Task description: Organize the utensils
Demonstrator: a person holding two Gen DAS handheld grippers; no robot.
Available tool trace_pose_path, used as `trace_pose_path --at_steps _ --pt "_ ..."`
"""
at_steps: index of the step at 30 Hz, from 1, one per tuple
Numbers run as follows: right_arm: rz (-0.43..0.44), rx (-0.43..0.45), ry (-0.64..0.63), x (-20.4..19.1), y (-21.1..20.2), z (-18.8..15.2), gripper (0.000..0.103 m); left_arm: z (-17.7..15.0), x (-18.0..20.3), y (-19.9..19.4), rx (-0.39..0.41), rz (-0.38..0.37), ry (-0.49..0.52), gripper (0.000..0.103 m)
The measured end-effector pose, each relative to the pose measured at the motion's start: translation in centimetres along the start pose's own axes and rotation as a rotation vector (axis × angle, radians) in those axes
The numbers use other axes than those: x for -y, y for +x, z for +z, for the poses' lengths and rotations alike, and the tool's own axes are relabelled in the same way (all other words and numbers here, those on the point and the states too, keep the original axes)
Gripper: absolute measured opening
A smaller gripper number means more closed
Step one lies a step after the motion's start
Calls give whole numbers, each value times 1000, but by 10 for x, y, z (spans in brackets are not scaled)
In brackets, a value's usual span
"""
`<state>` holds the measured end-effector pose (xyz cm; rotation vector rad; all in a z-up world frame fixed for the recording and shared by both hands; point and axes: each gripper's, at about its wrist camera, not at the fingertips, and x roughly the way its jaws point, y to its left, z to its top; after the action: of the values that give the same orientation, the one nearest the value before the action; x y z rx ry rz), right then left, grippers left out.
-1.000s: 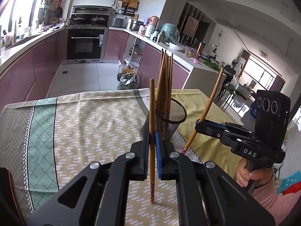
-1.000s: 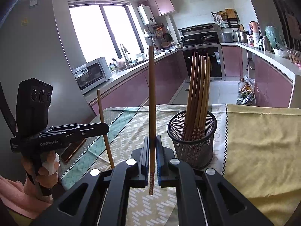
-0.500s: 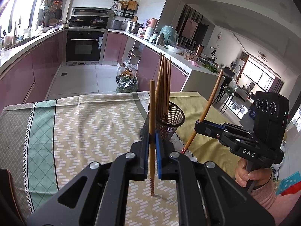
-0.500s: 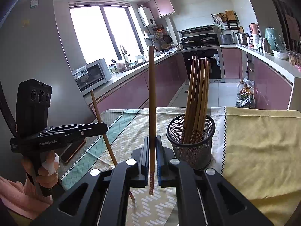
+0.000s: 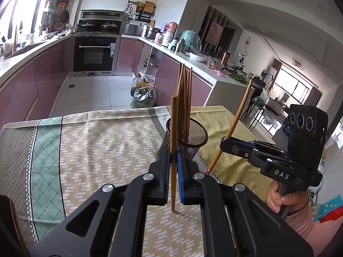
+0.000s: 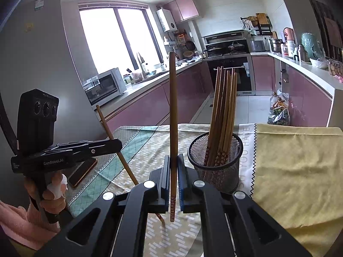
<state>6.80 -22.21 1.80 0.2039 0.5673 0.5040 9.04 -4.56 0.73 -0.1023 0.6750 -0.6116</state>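
Left gripper [image 5: 173, 171] jaws clamped on one upright chopstick [image 5: 173, 128]; right gripper [image 6: 173, 175] likewise grips a second chopstick [image 6: 173, 115]. Mesh cup [image 6: 214, 162] of chopsticks stands just beyond on the tabletop [image 6: 300, 171].

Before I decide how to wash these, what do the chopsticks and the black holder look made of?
Chopsticks: probably bamboo or wood, with a plain matte brown shaft and small printed patterns at the narrow ends. Holder: probably black-coated metal wire mesh, since you can see through its grid wall below a solid rim; coated plastic can't be ruled out.
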Motion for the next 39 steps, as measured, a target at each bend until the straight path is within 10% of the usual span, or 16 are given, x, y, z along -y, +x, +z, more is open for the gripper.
trace_pose_path --at_steps 39 --pt "-16 25 1 3 -1 6 6 8 3 5 9 2 19 7"
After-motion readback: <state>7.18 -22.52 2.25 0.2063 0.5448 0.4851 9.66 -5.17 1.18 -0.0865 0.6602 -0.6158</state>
